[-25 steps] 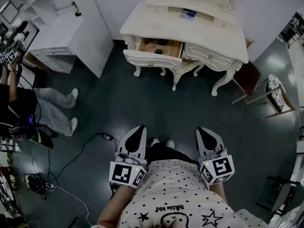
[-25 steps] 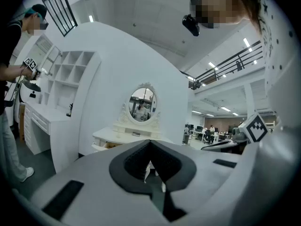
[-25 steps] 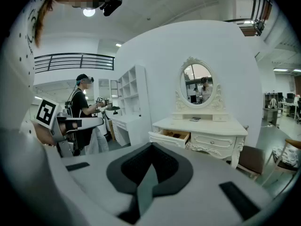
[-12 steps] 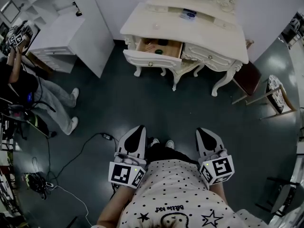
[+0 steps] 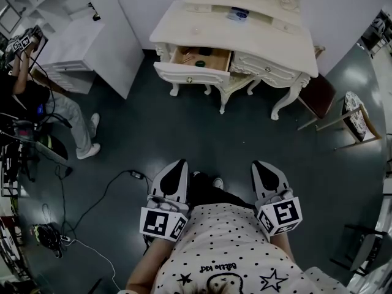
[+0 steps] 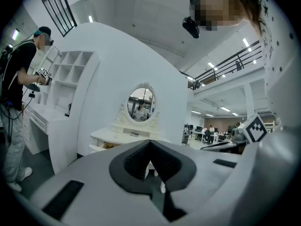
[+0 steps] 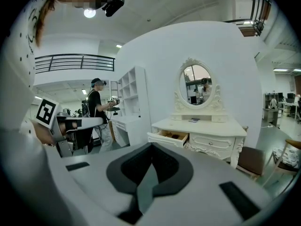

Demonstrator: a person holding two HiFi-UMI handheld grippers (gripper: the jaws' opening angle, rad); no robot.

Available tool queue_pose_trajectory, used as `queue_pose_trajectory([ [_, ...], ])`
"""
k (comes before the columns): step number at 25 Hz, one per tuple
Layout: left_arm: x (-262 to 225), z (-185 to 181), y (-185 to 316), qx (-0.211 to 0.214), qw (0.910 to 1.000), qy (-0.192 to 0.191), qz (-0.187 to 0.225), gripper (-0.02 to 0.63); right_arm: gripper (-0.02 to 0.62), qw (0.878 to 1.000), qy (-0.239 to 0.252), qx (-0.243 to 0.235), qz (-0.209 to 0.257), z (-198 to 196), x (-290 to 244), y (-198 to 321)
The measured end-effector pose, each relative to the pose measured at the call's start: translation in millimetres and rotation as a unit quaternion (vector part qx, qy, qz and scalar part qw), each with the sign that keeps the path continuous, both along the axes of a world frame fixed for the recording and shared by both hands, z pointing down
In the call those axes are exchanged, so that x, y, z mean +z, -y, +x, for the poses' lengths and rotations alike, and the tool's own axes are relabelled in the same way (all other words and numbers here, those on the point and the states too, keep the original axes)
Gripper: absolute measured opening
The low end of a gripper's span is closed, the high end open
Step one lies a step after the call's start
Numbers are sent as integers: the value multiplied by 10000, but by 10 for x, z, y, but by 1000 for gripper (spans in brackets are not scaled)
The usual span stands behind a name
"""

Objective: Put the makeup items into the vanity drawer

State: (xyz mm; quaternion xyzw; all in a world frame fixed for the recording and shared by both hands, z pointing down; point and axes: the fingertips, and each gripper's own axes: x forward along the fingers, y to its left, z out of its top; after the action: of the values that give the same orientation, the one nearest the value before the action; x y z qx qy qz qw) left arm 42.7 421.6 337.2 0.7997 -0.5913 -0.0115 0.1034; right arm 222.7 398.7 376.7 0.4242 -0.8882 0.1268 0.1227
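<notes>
Facing the vanity (image 5: 202,35), left hand-held gripper (image 5: 179,166) and right hand-held gripper (image 5: 261,166) sit closed, empty; drawer (image 5: 190,73) items indistinct.

My left gripper (image 5: 179,165): held close at my waist, pointing forward, jaws together, nothing between them.
My right gripper (image 5: 258,165): level with the left, apart from it, jaws together, empty.

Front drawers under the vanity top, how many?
2: left drawer, pulled open, small items inside; right drawer, shut. Any smaller ones by the mirror are unclear.
</notes>
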Motion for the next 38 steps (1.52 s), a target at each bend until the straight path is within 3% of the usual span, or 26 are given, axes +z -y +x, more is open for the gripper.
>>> queue_pose_trajectory([
  [11,93,-179,390,13,9999,-28,-128,6,9,9997,3,39,-230,-150,119,378],
  [29,8,-1009,1420,427,9988,246,-57,6,9,9993,112,216,-270,-1144,8,1330],
  [38,88,-1174,1652,524,9983,174,-188,6,9,9988,218,348,-279,-1336,19,1576],
])
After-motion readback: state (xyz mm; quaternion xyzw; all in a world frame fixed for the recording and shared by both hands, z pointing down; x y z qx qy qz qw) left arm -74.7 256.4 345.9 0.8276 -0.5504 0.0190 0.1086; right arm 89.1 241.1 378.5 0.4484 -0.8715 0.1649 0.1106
